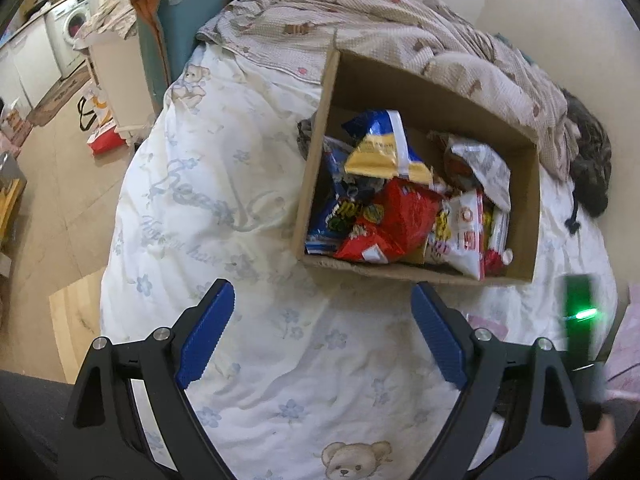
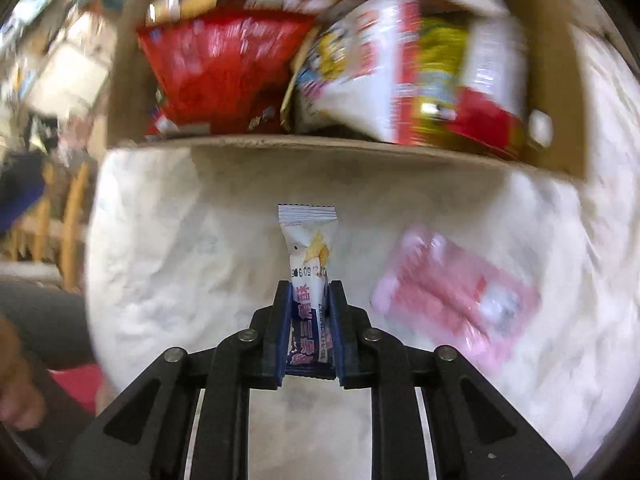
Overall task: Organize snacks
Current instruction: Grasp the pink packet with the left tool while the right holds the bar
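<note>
A cardboard box (image 1: 316, 176) lies on the white bedspread, holding several snack bags: a red one (image 1: 400, 216), a blue and yellow one (image 1: 384, 148) and white ones. My left gripper (image 1: 322, 304) hangs open over the bedspread, just short of the box's near wall, with nothing between its blue pads. In the right wrist view my right gripper (image 2: 309, 286) is shut on a small white and blue snack packet (image 2: 308, 248), which sticks up past the fingertips. The box (image 2: 320, 146) stands just beyond it. A pink packet (image 2: 452, 300) lies on the bedspread to the right.
A crumpled beige blanket (image 1: 400, 28) lies behind the box, with a dark cloth (image 1: 592, 164) at its right. The bed's left edge drops to a tiled floor with a washing machine (image 1: 74, 24) and bags. A person's sleeve (image 2: 40, 320) shows at lower left.
</note>
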`<state>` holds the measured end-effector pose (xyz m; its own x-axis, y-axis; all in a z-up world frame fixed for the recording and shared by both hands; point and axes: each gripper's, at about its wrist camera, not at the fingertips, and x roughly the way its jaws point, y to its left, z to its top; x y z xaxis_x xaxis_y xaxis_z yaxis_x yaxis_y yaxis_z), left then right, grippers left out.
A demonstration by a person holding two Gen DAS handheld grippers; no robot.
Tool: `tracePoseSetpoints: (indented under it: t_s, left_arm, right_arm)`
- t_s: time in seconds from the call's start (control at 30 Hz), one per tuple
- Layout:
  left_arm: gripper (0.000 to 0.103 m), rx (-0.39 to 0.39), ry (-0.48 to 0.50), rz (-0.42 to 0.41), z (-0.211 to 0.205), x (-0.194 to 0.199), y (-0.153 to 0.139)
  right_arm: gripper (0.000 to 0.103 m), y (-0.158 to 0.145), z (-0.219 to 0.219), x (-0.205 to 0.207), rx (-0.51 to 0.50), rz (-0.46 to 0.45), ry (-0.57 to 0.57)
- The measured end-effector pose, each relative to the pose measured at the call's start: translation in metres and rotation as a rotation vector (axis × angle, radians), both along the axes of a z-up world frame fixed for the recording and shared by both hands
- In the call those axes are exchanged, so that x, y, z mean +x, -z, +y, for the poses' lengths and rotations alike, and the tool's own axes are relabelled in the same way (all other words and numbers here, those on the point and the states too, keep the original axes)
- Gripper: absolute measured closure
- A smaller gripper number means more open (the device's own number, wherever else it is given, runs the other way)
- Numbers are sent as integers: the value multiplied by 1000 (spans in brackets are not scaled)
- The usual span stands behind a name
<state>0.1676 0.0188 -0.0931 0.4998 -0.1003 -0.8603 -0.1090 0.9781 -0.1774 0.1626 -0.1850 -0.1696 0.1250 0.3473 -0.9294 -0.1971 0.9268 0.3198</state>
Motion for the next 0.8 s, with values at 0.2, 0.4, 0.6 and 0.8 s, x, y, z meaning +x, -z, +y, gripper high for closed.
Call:
tracePoseSetpoints:
  t_s: [0.2,0.4,0.6,0.8]
  left_arm:
    - [15,24,113,80,-33,1,21]
    - [15,136,380,116,-99,-3,48]
    - [15,182,629,181,-173,3,78]
    - [15,182,796,236,-235,13,104]
  right_arm:
    - [84,-49,-72,-22,115,-88,255]
    - [84,-74,-143,-21,143,-184,473]
    - [84,-69,-179,-27,260,-159,634]
    - [84,-68,-194,-28,287,-168,679]
